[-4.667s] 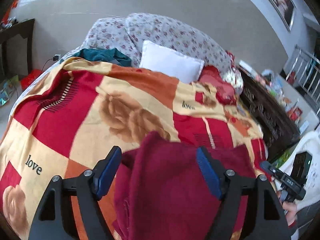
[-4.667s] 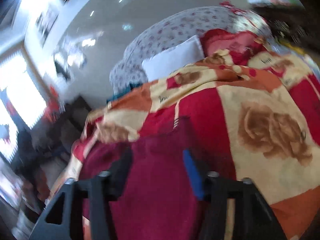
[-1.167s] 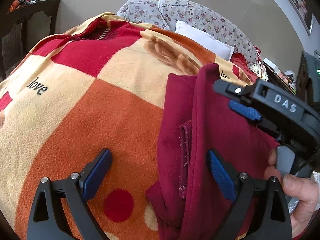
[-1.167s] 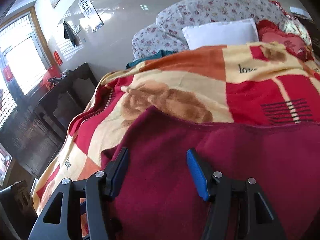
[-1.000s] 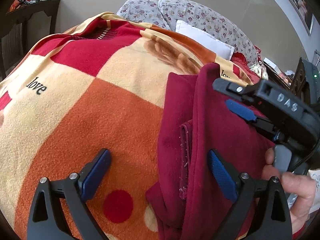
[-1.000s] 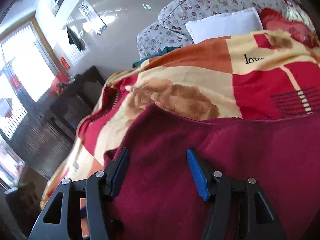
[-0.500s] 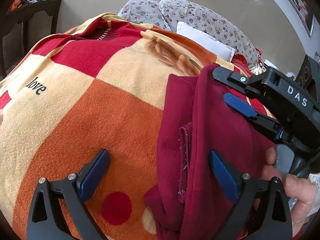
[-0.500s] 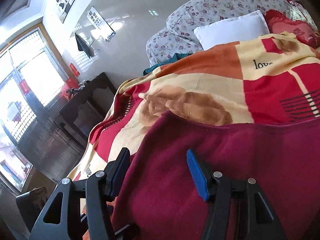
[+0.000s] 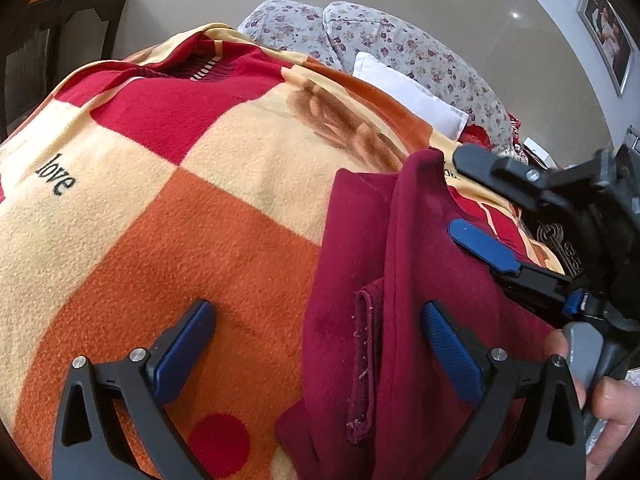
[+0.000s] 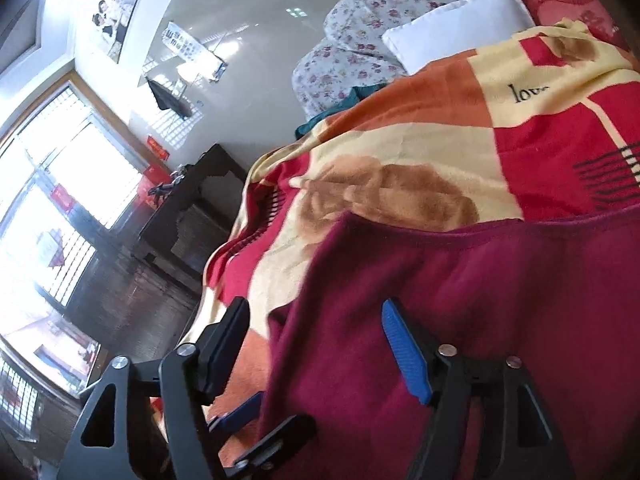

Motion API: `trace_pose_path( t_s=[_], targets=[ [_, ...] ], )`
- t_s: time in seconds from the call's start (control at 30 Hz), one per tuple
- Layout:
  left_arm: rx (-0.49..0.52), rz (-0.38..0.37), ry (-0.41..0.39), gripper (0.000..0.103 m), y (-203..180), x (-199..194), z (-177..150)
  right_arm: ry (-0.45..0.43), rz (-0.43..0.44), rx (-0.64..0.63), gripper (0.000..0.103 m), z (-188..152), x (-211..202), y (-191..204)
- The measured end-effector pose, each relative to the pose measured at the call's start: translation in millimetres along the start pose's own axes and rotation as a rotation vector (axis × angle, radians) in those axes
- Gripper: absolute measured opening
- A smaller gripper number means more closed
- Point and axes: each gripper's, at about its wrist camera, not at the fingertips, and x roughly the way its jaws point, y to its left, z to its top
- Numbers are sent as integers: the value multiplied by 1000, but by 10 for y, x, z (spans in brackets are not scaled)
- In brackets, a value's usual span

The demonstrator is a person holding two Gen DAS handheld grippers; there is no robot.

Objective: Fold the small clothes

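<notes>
A dark red fleece garment (image 9: 404, 264) lies folded lengthwise on the patchwork blanket (image 9: 208, 216). My left gripper (image 9: 320, 340) hovers low over its left edge with its jaws opening. That edge and its seam lie between the fingers, and the pads do not press on them. My right gripper (image 9: 476, 204) reaches in from the right over the far part of the garment, a hand (image 9: 604, 404) on its handle. In the right wrist view the right gripper (image 10: 316, 344) has its jaws opening astride the garment (image 10: 480, 300) edge, untouched by the pads. The left gripper (image 10: 256, 424) shows below it.
A white pillow (image 9: 412, 92) and floral pillows (image 9: 400, 40) lie at the bed's far end, with a teal cloth (image 10: 340, 112) beside them. A dark wooden cabinet (image 10: 192, 216) stands left of the bed, under bright windows (image 10: 48, 216).
The right gripper's jaws have spread wider and it has rolled, tilting its view. The left jaws have widened slightly. The garment has stayed where it lay on the blanket.
</notes>
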Motion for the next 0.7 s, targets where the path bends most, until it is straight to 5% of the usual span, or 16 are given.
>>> trace_pose_path(
  t_s=[0.1, 0.2, 0.23, 0.33, 0.7],
  targets=[
    [13, -24, 5, 100, -17, 2, -7, 5, -32, -22, 80, -22, 21, 58],
    [37, -81, 23, 65, -62, 1, -26, 15, -48, -41, 81, -29, 25, 121],
    [39, -129, 35, 44, -87, 1, -34, 17, -45, -36, 81, -27, 18, 122],
    [89, -150, 17, 29, -177, -52, -61, 31, -35, -26, 86, -25, 12, 134],
    [247, -183, -63, 25, -467, -249, -170, 65, -98, -120, 92, -39, -31, 362]
  ],
)
